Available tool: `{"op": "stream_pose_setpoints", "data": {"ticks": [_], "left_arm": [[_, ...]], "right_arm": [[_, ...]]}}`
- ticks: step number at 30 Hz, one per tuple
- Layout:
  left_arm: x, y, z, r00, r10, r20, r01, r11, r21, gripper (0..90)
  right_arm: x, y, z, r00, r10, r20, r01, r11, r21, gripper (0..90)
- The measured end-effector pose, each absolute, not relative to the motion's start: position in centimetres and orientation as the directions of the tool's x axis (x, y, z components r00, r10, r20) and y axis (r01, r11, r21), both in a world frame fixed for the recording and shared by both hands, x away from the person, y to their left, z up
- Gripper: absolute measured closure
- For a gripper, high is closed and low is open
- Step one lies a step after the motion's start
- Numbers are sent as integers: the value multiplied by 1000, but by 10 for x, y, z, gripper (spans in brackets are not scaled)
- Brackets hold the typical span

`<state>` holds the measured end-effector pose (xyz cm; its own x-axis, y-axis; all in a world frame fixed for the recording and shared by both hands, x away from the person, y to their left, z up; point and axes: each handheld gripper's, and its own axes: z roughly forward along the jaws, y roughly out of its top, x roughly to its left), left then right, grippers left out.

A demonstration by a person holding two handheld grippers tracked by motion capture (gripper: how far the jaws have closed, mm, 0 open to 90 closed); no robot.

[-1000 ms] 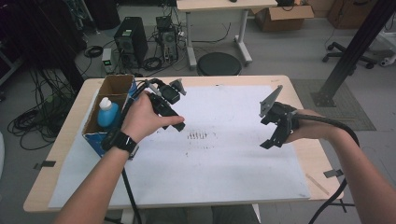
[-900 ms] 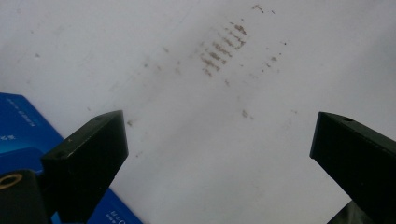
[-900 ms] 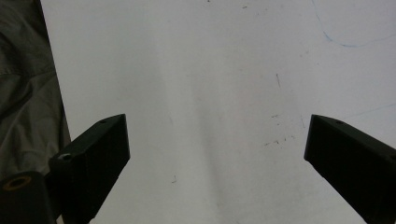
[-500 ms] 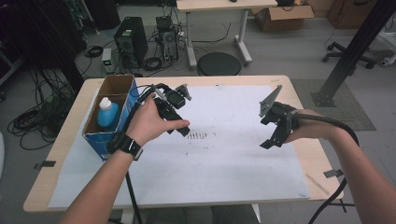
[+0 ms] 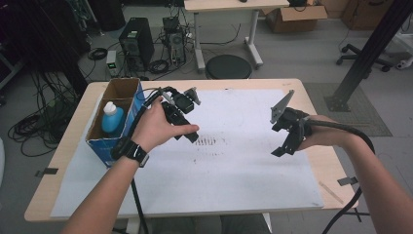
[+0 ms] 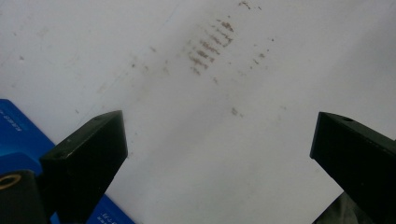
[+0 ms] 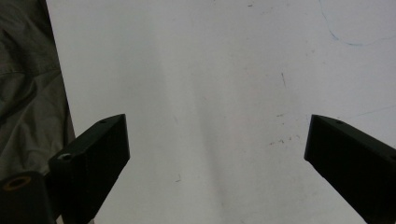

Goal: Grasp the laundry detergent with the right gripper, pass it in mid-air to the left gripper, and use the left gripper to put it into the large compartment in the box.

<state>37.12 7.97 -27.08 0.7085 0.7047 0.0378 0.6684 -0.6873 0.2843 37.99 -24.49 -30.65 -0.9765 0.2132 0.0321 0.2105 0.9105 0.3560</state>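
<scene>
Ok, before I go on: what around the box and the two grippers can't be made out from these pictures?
- Bottle, high view: lower body hidden by the box wall; label unreadable.
- Box, left gripper view: cut off by the edge and by a black jaw; its print is too blurred to read.
- Left gripper, high view: the hand covers most of it.
- Smudged marks on the white sheet: too blurred to identify.

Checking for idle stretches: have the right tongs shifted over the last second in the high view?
No. The right tongs hang open over the white sheet, the same stretch right of the brown smudges as before.
</scene>
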Motion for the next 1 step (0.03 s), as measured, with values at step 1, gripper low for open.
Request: {"op": "stream_pose_setpoints", "data": {"ticks": [1], "left_arm": [[371,80,-270,710,704,33,669,-688,283,47]], "right_arm": [[379,-245,-307,-977,211,31,208,911,357,65]]}}
